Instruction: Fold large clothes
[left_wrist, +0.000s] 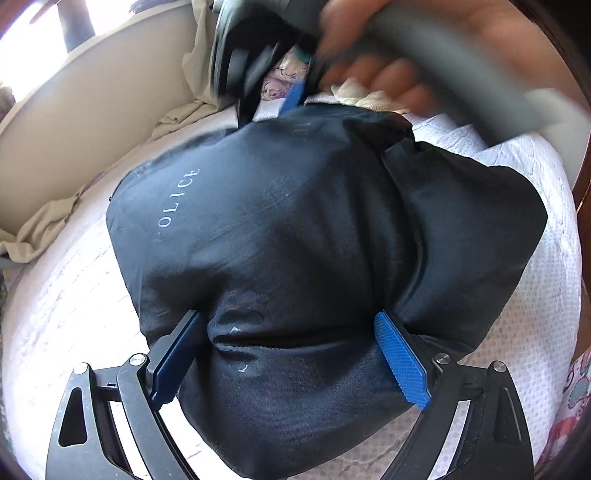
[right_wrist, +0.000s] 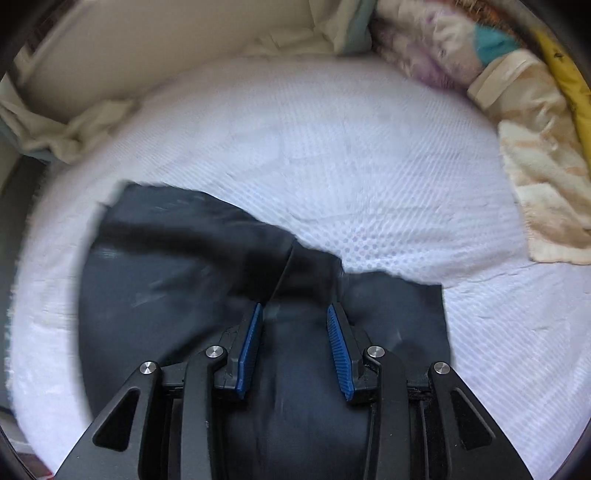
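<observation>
Navy "POLICE" jacket (left_wrist: 295, 240) lies bunched on the white mattress cover (left_wrist: 517, 332). Left gripper (left_wrist: 291, 354) is clamped wide on a thick puffed fold. Right gripper (right_wrist: 295, 347) straddles a fabric ridge; pad contact unclear (blurred). The jacket looks soft, light and slippery, so grab seams or hem, not slick bulk.

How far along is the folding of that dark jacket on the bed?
Well along, it seems. Done: the dark jacket is already doubled into a thick bundle on the white bedspread. In hand: the left hand-held gripper pinches a wide bunch of it; the right hand-held gripper straddles a fabric ridge at the far edge, grip unclear. Left: flattening the puffy bundle, perhaps one more fold. Other clothes wait beside.
</observation>
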